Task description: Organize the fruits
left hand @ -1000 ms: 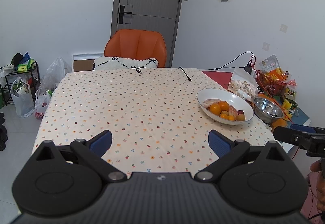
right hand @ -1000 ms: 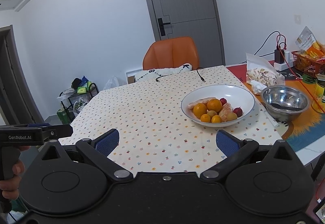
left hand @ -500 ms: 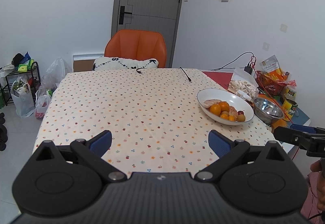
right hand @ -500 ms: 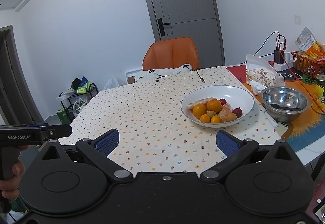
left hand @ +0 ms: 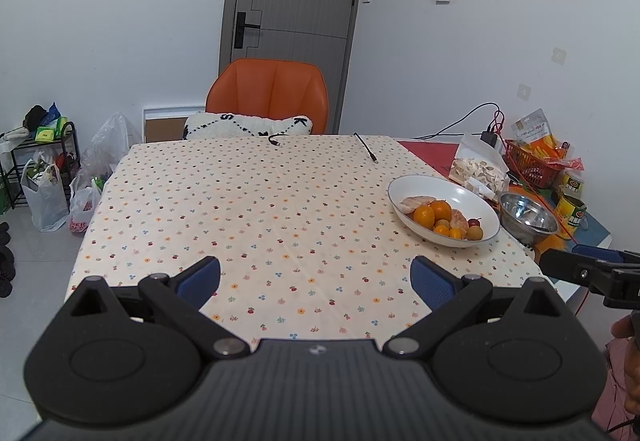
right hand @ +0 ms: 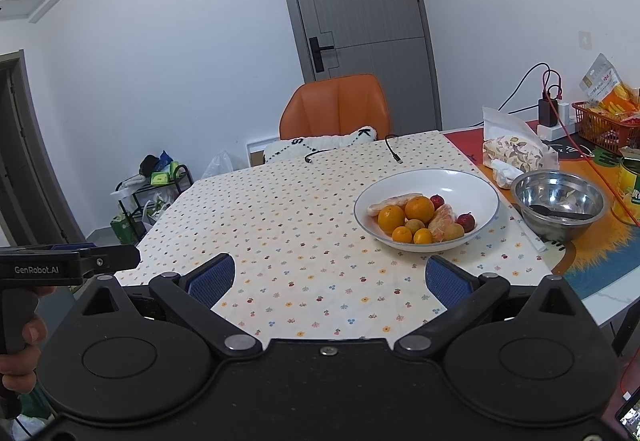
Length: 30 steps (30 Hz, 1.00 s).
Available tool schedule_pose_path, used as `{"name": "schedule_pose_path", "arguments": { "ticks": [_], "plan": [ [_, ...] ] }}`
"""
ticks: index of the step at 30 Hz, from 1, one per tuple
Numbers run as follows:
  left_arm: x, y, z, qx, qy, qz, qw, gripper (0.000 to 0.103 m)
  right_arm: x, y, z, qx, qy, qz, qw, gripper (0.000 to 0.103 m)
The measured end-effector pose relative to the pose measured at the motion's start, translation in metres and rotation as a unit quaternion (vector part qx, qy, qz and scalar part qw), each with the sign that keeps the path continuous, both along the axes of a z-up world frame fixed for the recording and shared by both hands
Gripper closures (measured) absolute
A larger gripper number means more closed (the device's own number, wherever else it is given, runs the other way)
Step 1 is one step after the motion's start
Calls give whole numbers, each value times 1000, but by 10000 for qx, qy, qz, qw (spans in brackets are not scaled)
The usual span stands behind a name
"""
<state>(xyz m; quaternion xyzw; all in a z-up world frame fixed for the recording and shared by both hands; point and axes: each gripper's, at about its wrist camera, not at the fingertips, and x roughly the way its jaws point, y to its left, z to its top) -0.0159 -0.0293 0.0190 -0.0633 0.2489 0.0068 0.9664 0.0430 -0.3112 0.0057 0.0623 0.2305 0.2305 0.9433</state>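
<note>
Both grippers held spread and empty above the near edge of the table

The left gripper (left hand: 316, 279) and right gripper (right hand: 328, 279) have blue pads wide apart over the flower-dotted cream tablecloth (left hand: 256, 209); the oranges, peeled segments and small red fruits (right hand: 420, 219) lie heaped in the shallow white blue-rimmed bowl (right hand: 472, 185) on the table's right side, just beside a steel bowl (right hand: 560, 201)

White walls ring me, a grey door (left hand: 294, 21) straight ahead — 1 orange chair (left hand: 267, 97) tucked behind my floral-clothed table (left hand: 256, 209), a black rack (left hand: 38, 161) on the pale tiled floor (left hand: 36, 281).
</note>
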Motion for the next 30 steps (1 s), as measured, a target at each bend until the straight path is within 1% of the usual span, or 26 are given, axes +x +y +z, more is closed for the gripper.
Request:
{"name": "schedule_pose_path", "arguments": {
  "ticks": [30],
  "plan": [
    [-2, -3, 2, 35, -30, -71, 10000, 3, 1, 0, -2, -6, 2, -5, 10000, 0]
  ]
}}
